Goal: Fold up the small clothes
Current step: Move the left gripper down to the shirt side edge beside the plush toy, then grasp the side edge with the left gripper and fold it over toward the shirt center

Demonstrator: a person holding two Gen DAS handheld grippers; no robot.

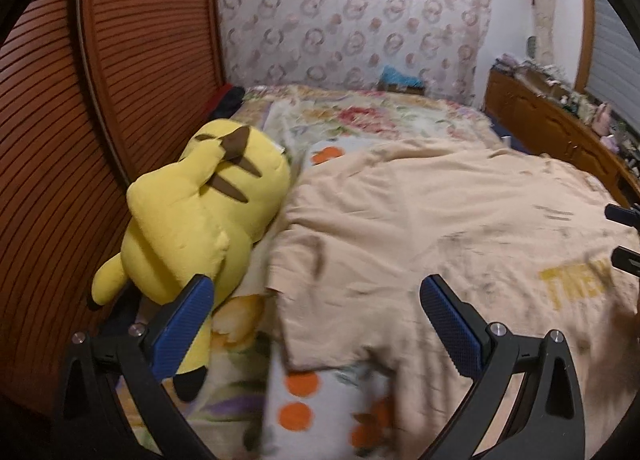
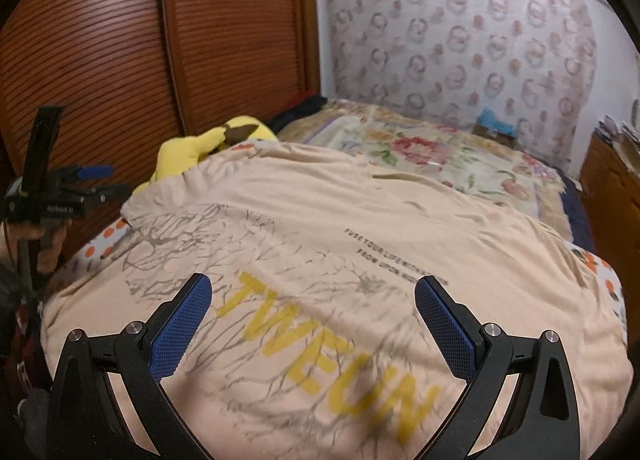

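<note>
Nearest to me, the left gripper (image 1: 316,324) hangs with its blue pads spread wide and nothing between them, right over the sleeve edge of the t-shirt (image 1: 440,228). The right gripper (image 2: 312,320) is released too, poised above the yellow lettering on the chest. The shirt lies spread face up on the bed (image 1: 360,116), still a bit rumpled and not yet folded.

To my eye the step in hand is taking hold for the first fold. It would go best if each gripper pinched only a single layer at a sleeve or hem edge, well out toward the corners, and drew the cloth taut before turning it over, keeping the left side clear of the toy.

Counting up: one shirt, two grippers, one yellow plush toy (image 1: 200,212) just beside the shirt's left edge, and farther off one flowered blanket (image 2: 440,156) toward the wall.
</note>
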